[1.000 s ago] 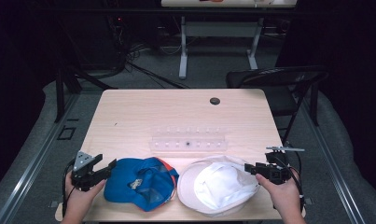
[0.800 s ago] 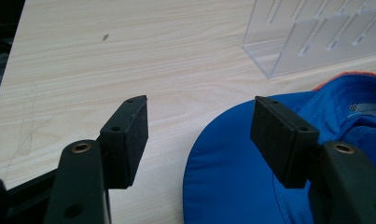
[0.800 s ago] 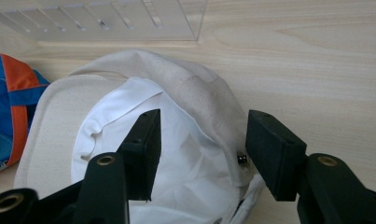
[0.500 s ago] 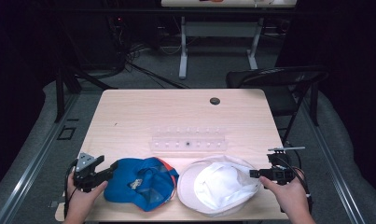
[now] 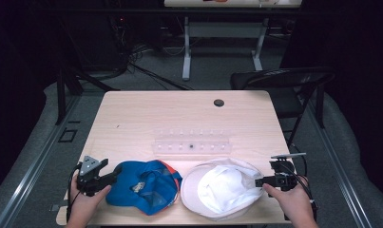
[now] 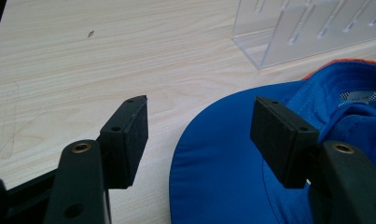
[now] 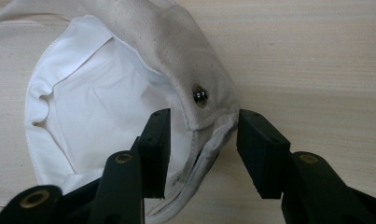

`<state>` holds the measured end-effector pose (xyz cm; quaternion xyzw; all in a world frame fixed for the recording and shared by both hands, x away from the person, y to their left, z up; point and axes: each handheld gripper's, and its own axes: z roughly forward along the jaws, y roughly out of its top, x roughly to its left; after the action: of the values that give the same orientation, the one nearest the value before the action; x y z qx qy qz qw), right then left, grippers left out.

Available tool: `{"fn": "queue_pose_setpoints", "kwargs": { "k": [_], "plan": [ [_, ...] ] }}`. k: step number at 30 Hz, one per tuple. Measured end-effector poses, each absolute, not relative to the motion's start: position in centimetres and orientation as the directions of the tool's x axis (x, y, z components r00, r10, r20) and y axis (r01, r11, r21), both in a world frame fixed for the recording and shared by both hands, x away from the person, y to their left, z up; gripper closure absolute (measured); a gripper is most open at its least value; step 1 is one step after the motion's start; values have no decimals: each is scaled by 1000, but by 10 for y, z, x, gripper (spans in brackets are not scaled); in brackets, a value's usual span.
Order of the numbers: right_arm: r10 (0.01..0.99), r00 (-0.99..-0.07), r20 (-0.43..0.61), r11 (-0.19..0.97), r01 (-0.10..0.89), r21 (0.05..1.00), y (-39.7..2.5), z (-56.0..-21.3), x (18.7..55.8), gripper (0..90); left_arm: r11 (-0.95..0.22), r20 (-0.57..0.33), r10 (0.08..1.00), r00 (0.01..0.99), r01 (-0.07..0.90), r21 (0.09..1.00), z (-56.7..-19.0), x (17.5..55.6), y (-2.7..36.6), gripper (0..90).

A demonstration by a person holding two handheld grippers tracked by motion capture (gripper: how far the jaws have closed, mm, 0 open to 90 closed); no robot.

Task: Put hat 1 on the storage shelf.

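— What are the right gripper's (image 7: 202, 144) fingers (image 7: 154, 149) doing?

— They stand spread, one on each side of the edge of the white fabric cap (image 7: 106, 107), lying upside down. One finger sits over the white lining, the other outside the rim above bare wood. A small metal stud (image 7: 200, 95) shows on the cap's band just ahead of them. I cannot tell whether they touch the cloth.

— And the left gripper (image 6: 199, 135)?

— Its fingers (image 6: 129, 135) are also spread wide. One hangs over the bare wood, the other over the stiff brim of the blue fabric cap with orange trim (image 6: 279, 158). Nothing is pinched.

— Where do the caps lie?

— From the high view, both rest side by side at the near edge of the pale wooden worktop (image 5: 179, 114), blue cap (image 5: 141, 185) on the left, white cap (image 5: 222, 187) on the right, nearly touching. The left gripper (image 5: 114, 174) is at the blue cap's outer side, the right gripper (image 5: 258, 182) at the white cap's outer side.

— Anything beyond them?

— A clear plastic slotted rack (image 5: 191, 142) lies just behind the caps.
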<state>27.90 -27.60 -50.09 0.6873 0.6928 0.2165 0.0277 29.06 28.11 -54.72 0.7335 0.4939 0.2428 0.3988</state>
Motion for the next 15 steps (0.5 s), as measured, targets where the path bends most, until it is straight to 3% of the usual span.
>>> {"fn": "queue_pose_setpoints", "kwargs": {
  "k": [10, 15],
  "plan": [
    [963, -25, 269, -56, 955, 291, -276, -507, 282, 615, -199, -34, 918, 395, 533, 822, -547, 291, 282, 375],
    [960, -25, 278, -53, 962, 268, -274, -506, 284, 718, -195, -35, 919, 392, 532, 824, -548, 291, 281, 375]
  ]
}}
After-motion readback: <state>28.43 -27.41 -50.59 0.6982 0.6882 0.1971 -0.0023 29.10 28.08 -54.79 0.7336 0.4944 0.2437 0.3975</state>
